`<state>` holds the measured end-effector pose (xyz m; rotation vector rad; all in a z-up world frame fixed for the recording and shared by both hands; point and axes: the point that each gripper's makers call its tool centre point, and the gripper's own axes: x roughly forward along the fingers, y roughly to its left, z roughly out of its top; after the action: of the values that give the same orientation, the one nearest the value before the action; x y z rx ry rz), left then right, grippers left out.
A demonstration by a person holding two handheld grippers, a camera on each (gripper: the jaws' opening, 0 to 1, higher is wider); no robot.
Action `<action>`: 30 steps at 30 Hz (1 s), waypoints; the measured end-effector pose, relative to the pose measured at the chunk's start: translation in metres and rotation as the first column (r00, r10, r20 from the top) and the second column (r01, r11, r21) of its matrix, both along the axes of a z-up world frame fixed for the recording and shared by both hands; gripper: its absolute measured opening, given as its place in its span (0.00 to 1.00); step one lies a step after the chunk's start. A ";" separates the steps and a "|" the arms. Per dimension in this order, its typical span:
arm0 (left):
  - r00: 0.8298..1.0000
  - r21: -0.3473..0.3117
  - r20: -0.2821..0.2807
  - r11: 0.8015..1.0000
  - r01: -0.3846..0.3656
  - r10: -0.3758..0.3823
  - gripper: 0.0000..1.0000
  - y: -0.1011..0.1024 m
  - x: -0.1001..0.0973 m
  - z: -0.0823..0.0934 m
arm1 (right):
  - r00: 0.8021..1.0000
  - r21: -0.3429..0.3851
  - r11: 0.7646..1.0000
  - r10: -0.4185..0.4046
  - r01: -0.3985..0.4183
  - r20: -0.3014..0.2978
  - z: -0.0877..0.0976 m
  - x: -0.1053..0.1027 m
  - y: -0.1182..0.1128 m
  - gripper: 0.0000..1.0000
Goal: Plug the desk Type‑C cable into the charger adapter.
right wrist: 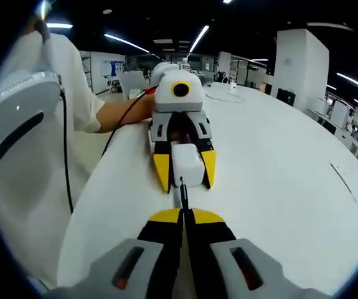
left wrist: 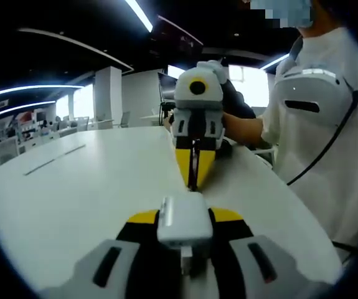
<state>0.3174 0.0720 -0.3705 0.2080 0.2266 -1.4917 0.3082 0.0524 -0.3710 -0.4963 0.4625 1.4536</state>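
Two grippers meet over the white table [right wrist: 278, 162]: left gripper [left wrist: 185, 233] pinches the charger adapter [left wrist: 185, 221], right gripper [right wrist: 183, 215] pinches the black cable [right wrist: 182, 193], its tip touching the adapter.

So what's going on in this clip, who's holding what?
A person at a white table works two handheld grippers facing each other. The left gripper is shut on the white charger adapter; the right gripper is shut on the dark Type-C cable. In the right gripper view the cable's tip sits right at the adapter's face, though whether it is seated is hard to tell.
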 end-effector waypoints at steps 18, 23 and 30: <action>1.000 0.000 0.000 1.000 0.002 -0.002 0.30 0.000 0.000 0.000 | 1.000 -0.010 1.000 0.013 -0.013 0.014 0.000 -0.002 0.005 0.04; 1.000 0.000 0.000 1.000 0.003 -0.003 0.30 0.000 0.000 0.000 | 1.000 -0.016 1.000 0.017 -0.017 0.021 -0.001 -0.002 0.007 0.03; 1.000 0.000 -0.002 1.000 0.005 -0.005 0.30 -0.001 -0.001 0.000 | 0.999 -0.020 1.000 0.017 -0.017 0.027 -0.001 -0.002 0.007 0.03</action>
<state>0.3169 0.0713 -0.3703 0.2076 0.2276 -1.4965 0.3063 0.0595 -0.3716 -0.5365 0.4522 1.4579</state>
